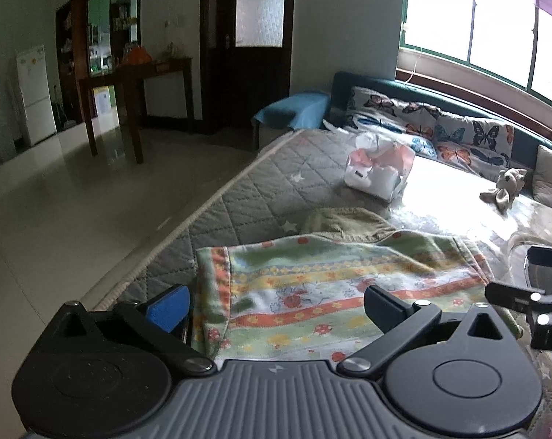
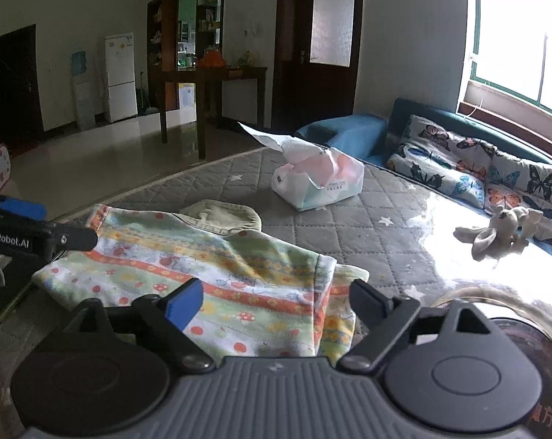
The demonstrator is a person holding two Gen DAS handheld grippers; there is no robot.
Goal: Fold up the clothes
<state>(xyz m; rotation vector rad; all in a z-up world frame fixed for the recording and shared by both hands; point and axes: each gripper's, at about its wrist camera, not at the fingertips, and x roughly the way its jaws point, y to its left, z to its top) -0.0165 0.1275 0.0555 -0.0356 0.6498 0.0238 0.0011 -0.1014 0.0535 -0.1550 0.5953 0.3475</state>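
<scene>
Both tools, left [image 1: 277, 309] and right [image 2: 276, 305], stand apart, empty, over the patterned garment [image 2: 210, 274], seemingly folded on the bed [image 2: 349, 226]; the olive garment [image 2: 221, 214] behind looks unfolded.

We see the folded garment [image 2: 202, 270] lying on the quilted mattress [image 2: 367, 212], overlapping a cap [image 2: 224, 214] behind it. The tissue pack [image 2: 318, 183] sits farther back. The plush toy [image 2: 502, 230] lies right, before the butterfly pillows [image 2: 469, 168].
</scene>
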